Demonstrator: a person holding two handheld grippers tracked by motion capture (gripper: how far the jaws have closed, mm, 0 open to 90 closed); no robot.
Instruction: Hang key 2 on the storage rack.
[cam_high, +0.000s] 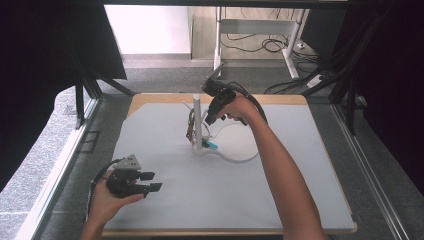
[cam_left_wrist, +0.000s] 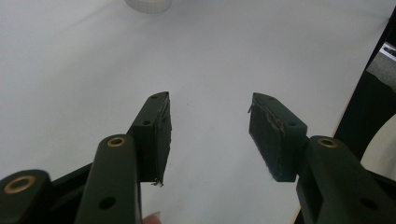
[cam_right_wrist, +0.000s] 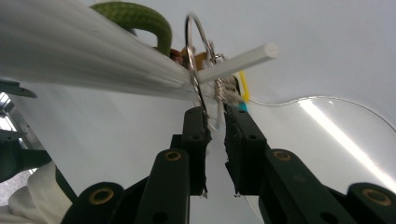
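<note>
Left gripper (cam_high: 150, 182) idle at 7 o'clock on desk (cam_high: 280, 200), jaws apart, empty, pointing right.

Right gripper (cam_high: 209, 120) tilted down at stand (cam_high: 197, 122) near desk centre, forearm reaching from 5 o'clock. Jaws narrowly parted beside metal ring (cam_right_wrist: 198, 56) on peg (cam_right_wrist: 238, 60); grip unclear.

Advice: release ring fully, withdraw straight, avoid snagging hanging keychains (cam_high: 191, 125).

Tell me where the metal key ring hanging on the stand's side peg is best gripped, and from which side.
Probably the bare lower arc of the metal ring, just below the white peg. The ring hangs edge-on there, so the right gripper coming from under the peg can pinch its thin wire flat between the pads. The charms crowd the far side, leaving the near side freer.
</note>
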